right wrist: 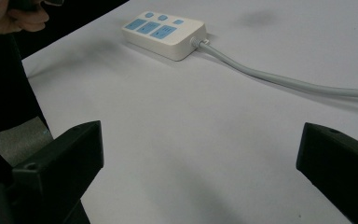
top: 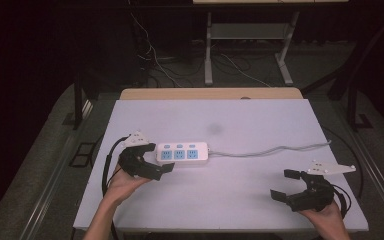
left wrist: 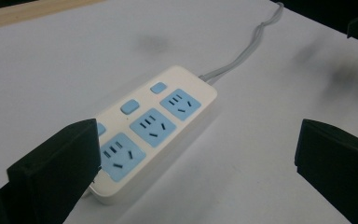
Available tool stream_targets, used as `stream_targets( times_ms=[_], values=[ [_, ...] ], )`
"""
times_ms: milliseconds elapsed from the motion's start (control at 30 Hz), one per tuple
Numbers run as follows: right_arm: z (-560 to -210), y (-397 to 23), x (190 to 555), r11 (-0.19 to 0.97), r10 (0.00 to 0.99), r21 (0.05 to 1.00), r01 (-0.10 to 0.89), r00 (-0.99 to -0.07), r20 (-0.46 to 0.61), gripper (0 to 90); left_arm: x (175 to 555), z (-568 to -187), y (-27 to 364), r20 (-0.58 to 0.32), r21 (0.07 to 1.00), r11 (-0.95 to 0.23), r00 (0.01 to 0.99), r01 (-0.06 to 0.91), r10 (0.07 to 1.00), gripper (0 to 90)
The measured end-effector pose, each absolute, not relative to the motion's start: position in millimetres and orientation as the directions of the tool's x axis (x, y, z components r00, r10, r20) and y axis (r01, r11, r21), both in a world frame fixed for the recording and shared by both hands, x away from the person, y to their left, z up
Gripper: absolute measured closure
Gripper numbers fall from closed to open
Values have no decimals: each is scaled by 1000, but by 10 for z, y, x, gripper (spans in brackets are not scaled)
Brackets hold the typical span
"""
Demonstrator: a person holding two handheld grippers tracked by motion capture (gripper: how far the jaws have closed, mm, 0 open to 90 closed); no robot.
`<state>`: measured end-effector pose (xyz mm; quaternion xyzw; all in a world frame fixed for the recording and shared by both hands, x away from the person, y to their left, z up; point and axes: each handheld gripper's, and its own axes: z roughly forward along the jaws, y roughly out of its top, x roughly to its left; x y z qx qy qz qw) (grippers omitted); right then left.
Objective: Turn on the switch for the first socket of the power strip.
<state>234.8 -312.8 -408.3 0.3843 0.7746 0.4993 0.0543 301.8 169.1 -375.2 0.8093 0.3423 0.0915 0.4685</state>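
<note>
Your left gripper (top: 161, 159) sits at the near-left end of the white power strip (top: 183, 153), jaws spread as wide as they go and holding nothing; in the left gripper view one jaw overlaps the strip's nearest blue socket (left wrist: 120, 156) while the other stands well off to the side over bare table, so the pads are not pressing on anything. The strip lies flat on the white table (top: 260, 120), left of the middle, with three blue sockets, a blue switch beside each, and its grey cable (top: 275, 149) running off toward the right edge. Your right gripper (top: 286, 184) hangs near the front right of the table, well apart from the strip, also wide open and empty. You look to be in the approach step: lining the left tool up on the strip's end before taking hold. The next move calls for centring the strip's body between both jaws, since at present it sits against one of them only, then lowering until the pads flank its long sides and closing squarely on the casing rather than on a switch. Mind the cable; it will drag and may swing the strip if you lift or pull quickly.
</note>
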Motion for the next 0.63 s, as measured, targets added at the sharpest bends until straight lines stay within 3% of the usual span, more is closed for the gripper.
stream_targets(
  times_ms=[267,633],
  values=[
    [-4085,-3117,2343,206,646,815,541,-701,303,3,2832,-3957,1787,-218,848,-249,737,467,640,0],
    [-4103,-3110,2347,206,646,812,546,-699,306,3,2702,-4113,1821,-233,847,-233,727,478,646,0]
  ],
)
